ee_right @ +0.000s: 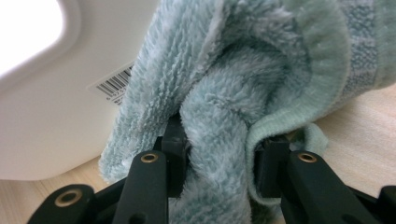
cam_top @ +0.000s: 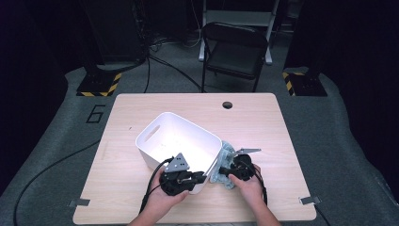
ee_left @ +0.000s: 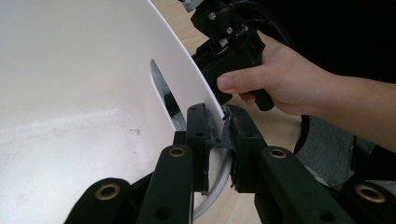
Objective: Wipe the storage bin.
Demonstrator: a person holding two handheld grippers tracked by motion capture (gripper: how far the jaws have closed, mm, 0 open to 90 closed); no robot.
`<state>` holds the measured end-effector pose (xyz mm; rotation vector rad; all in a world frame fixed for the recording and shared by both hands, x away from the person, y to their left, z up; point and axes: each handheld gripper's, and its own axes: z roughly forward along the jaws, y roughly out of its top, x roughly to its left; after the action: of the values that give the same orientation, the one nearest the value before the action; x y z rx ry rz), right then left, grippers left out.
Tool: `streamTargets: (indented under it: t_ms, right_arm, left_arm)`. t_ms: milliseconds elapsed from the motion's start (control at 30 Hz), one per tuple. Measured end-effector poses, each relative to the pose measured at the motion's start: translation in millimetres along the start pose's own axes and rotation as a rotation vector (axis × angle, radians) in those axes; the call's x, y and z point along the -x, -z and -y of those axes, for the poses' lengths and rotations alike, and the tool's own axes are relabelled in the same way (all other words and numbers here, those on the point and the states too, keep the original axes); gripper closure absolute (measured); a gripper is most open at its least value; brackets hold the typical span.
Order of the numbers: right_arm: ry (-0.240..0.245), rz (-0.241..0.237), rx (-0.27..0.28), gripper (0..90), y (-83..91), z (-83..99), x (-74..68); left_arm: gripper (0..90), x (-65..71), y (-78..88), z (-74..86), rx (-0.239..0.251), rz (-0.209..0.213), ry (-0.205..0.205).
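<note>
A white plastic bin [cam_top: 160,136] lies tilted on the wooden table, its open mouth facing up and toward the person. My left gripper [cam_top: 200,178] is shut on the bin's near rim [ee_left: 212,105], one jaw inside the wall and one outside. A pale blue fluffy towel [cam_top: 225,160] is bunched against the bin's right side. My right gripper [cam_top: 222,171] is shut on a thick fold of that towel [ee_right: 219,135], just above the tabletop. A barcode label [ee_right: 112,84] shows on the bin's outer wall behind the towel.
The light wooden table [cam_top: 141,197] has a round cable hole [cam_top: 227,104] near its far edge. A black chair [cam_top: 234,49] stands beyond the table. Cables trail from both grippers toward the person and over the grey floor.
</note>
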<state>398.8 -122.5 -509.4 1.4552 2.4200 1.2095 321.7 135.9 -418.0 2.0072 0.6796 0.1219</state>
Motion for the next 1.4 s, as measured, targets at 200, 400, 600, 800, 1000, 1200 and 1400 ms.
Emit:
streamTargets:
  t_ms: [200, 400, 600, 800, 1000, 1200, 1400]
  right_arm:
    - [-0.018, -0.003, 0.045, 63.2, 10.6, -3.0, 0.0]
    - [-0.021, -0.019, 0.116, 63.1, 25.1, -9.4, -4.4]
    - [-0.019, -0.043, 0.204, 63.0, 43.9, -17.4, -11.4]
    - [0.015, -0.063, 0.264, 62.6, 61.8, -25.6, -18.8]
    - [0.013, -0.086, 0.274, 62.2, 68.9, -27.1, -22.4]
    - [0.023, -0.102, 0.259, 62.0, 70.8, -25.2, -28.6]
    - [0.077, -0.07, 0.25, 62.2, 72.2, -21.6, -41.3]
  left_arm:
    - [80.1, 0.1, 0.1, 0.4, 0.0, 0.008, 0.0]
    - [79.8, -0.4, 0.2, 0.7, 0.001, 0.014, 0.004]
    - [79.4, -1.0, 0.1, 0.9, 0.001, 0.02, 0.003]
    - [79.1, -0.7, -0.4, 1.1, 0.003, 0.025, 0.005]
    - [78.8, -0.3, -1.0, 1.2, 0.006, 0.023, 0.012]
    - [78.4, -0.6, -1.3, 1.5, 0.008, 0.025, 0.02]
    - [78.4, -0.7, -1.3, 1.5, 0.009, 0.025, 0.021]
